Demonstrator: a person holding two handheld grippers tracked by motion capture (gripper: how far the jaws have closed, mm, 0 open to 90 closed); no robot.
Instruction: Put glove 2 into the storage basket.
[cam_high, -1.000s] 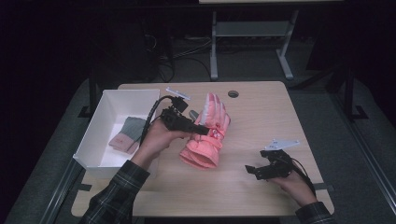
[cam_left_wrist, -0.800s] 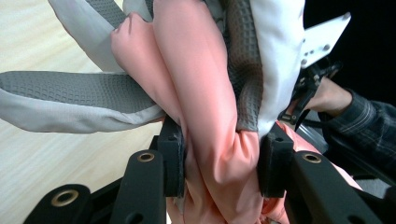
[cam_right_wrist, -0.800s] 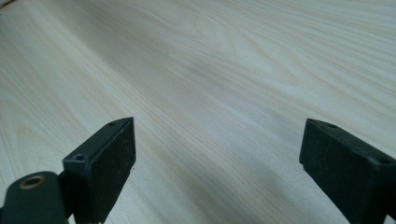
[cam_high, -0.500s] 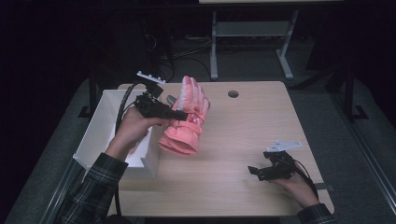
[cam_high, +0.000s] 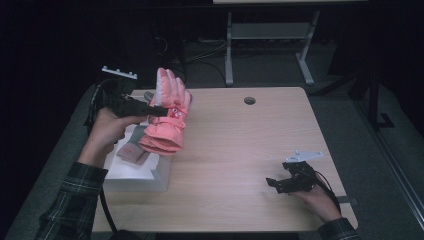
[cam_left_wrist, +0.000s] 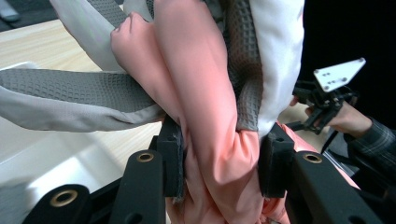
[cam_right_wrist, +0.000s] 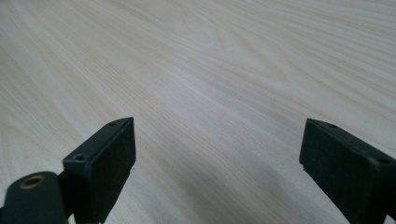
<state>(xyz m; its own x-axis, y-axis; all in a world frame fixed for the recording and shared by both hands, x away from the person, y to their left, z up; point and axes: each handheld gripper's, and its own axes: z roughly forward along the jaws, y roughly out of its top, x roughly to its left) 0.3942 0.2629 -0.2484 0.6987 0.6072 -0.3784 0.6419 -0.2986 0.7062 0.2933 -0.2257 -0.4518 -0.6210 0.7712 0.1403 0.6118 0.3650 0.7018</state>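
Note:
A pink padded glove (cam_high: 167, 117) with grey and white palm patches hangs in the air over the right edge of the white box (cam_high: 150, 172). My left gripper (cam_high: 162, 111) is shut on its middle, and in the left gripper view the pads (cam_left_wrist: 173, 161) squeeze the pink fabric (cam_left_wrist: 210, 121) from both sides. My right gripper (cam_high: 274, 184) rests low on the table near the front right corner, open with bare wood between its jaws (cam_right_wrist: 217, 154).
The white box at the table's left holds a small pinkish-brown item (cam_high: 132, 151). The wooden table (cam_high: 240, 145) has a round cable hole (cam_high: 249, 100) near its back edge. Behind the table stands a metal frame (cam_high: 270, 35) on a dark floor.
My left gripper has carried the glove up off the table and leftward, from the table's middle to above the white box. The right gripper has stayed put.

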